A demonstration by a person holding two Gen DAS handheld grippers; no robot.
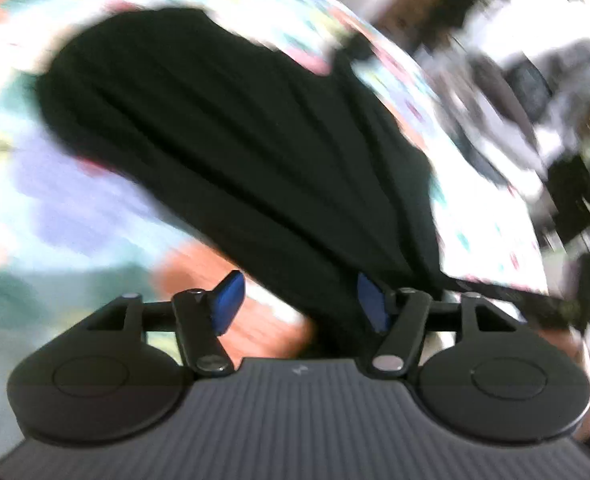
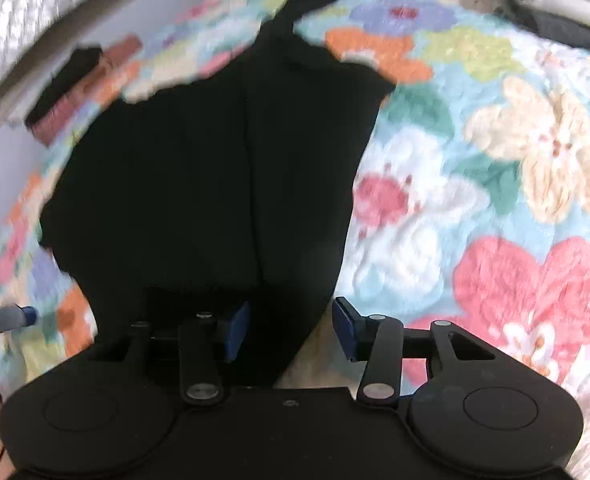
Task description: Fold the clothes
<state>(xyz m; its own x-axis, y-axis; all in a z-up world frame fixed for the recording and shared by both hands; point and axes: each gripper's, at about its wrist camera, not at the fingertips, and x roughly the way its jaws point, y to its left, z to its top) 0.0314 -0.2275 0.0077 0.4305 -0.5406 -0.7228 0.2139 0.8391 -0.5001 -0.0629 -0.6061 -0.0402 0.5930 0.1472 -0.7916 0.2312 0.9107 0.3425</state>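
Observation:
A black garment [image 1: 231,132] lies spread on a flowered bedspread [image 1: 55,208]. In the left wrist view my left gripper [image 1: 299,304] is open, its blue pads wide apart, with the garment's near edge between and just beyond them. In the right wrist view the same black garment [image 2: 199,168] stretches away from my right gripper [image 2: 291,328], which is open with a fold of the cloth lying between the blue pads. The left view is blurred by motion.
The flowered bedspread [image 2: 495,168] covers the whole surface. A dark and red object [image 2: 79,80] lies at the far left edge of the bed. Part of the other gripper [image 2: 7,320] shows at the left. Cluttered room [image 1: 555,120] beyond the bed's edge.

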